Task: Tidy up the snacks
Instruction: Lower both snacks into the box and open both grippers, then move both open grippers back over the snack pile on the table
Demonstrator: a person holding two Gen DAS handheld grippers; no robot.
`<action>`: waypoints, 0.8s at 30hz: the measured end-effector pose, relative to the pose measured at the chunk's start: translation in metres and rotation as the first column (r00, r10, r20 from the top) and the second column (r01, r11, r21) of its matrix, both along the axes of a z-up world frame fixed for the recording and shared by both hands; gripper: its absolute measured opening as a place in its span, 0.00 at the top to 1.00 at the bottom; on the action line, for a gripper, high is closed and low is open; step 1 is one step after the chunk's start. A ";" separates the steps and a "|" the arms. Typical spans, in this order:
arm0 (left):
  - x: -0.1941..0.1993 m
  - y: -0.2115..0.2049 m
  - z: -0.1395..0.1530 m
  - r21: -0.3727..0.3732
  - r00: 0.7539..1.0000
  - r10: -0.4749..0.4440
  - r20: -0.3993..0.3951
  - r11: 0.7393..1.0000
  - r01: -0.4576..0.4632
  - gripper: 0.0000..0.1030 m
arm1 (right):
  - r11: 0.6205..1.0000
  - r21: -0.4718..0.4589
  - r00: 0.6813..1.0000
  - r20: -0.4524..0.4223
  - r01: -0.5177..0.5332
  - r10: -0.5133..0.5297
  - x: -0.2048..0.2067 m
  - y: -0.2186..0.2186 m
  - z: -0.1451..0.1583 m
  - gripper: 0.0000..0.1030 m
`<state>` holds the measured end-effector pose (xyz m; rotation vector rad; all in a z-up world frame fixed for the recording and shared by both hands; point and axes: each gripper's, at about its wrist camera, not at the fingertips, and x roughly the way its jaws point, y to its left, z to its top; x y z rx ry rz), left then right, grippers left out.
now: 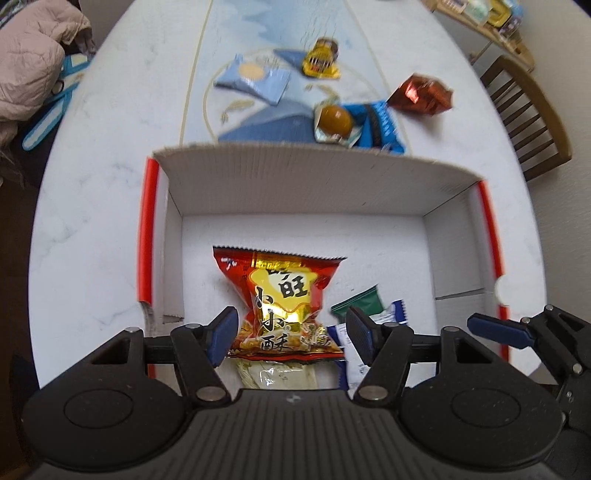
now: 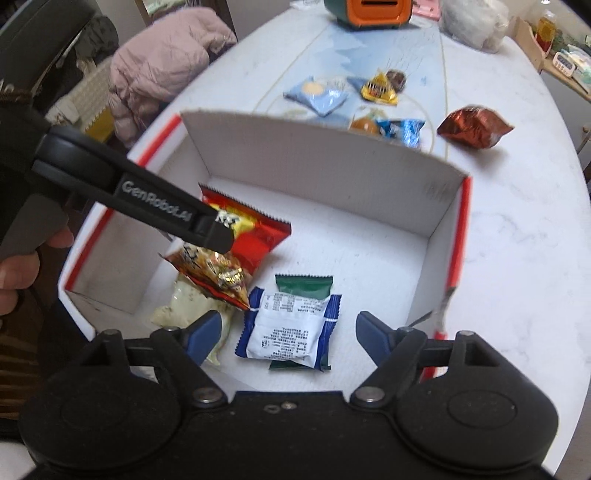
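We see the white cardboard box with red edge strips on the marble-patterned table, its interior holding four packets. In the right wrist view, a red snack bag lies at about ten o'clock of the box floor, overlapping a pale cream packet below it; at about five o'clock of the bag we find a blue-and-white packet lying printed side up on a green packet. The left gripper hangs above the red bag with its jaws apart; the bag appears between the blue pads, but the pads do not press on it, so we read it as released. The right gripper stands likewise spread above the blue-and-white packet, its pads clear of the wrapper, holding nothing. Beyond the far wall of the box, at twelve o'clock, the remaining snacks lie loose on a blue-patterned table runner: a light blue packet, a yellow packet, a clear packet with a round brown pastry touching a bright blue wrapper, and, at about one o'clock, a dark red foil bag on the bare tabletop. A pink padded jacket rests at ten o'clock, a wooden chair at two o'clock.
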<state>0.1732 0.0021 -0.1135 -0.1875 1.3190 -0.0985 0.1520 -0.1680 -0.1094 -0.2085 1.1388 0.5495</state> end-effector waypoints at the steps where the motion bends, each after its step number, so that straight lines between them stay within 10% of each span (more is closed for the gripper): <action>1: -0.001 0.001 0.007 -0.005 1.000 -0.001 0.012 1.000 0.001 0.38 | 1.000 0.009 1.000 0.009 0.005 -0.005 -0.001 -0.002 0.006 0.22; 24: -0.005 -0.003 0.149 -0.011 0.945 -0.072 0.320 0.997 0.080 0.28 | 0.984 0.170 0.969 0.231 0.052 -0.091 0.031 -0.048 0.135 0.11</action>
